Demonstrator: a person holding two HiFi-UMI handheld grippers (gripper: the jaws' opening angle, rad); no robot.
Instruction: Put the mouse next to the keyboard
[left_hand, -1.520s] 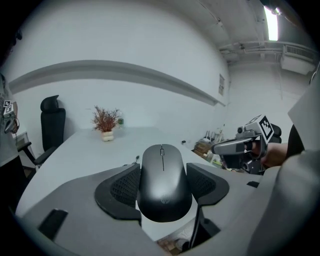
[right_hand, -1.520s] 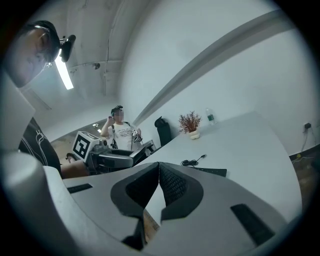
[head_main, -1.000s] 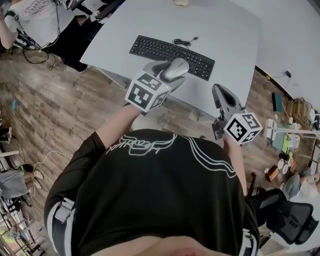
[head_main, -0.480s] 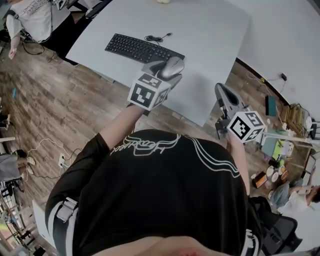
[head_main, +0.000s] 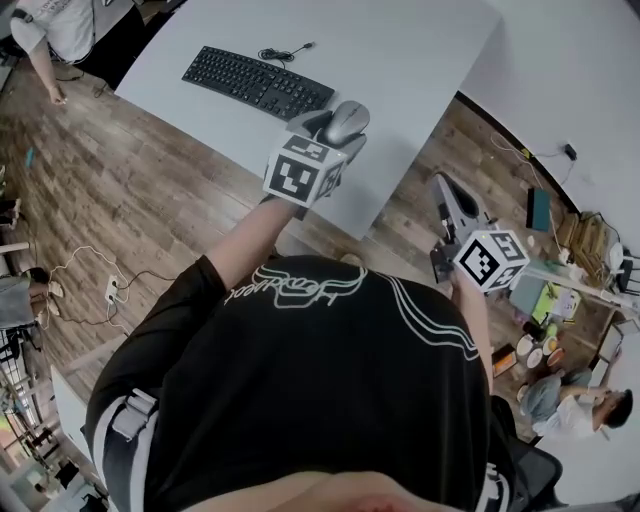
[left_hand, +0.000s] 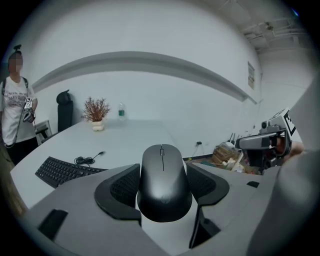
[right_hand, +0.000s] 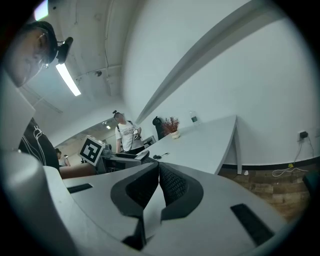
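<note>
A dark grey mouse (left_hand: 164, 182) sits between the black pads of my left gripper (head_main: 335, 125), which is shut on its sides. I hold it in the air over the near right part of the white table (head_main: 400, 60). The black keyboard (head_main: 256, 82) lies on the table to the left of the mouse, with its coiled cable (head_main: 283, 53) behind it. In the left gripper view the keyboard (left_hand: 62, 170) shows at the lower left. My right gripper (head_main: 448, 198) hangs over the wooden floor, right of the table, with its jaws shut on nothing (right_hand: 158, 187).
A small potted plant (left_hand: 96, 114), a dark jug (left_hand: 64, 109) and a bottle (left_hand: 121, 112) stand at the table's far end. A person (left_hand: 14, 117) stands left of the table. Boxes and clutter (head_main: 560, 270) lie on the floor at right, where another person (head_main: 575, 405) sits.
The view has swung, so the table and keyboard have drifted up and left in the head view. My left gripper with the mouse now sits further right of the keyboard. The right gripper has barely moved.
</note>
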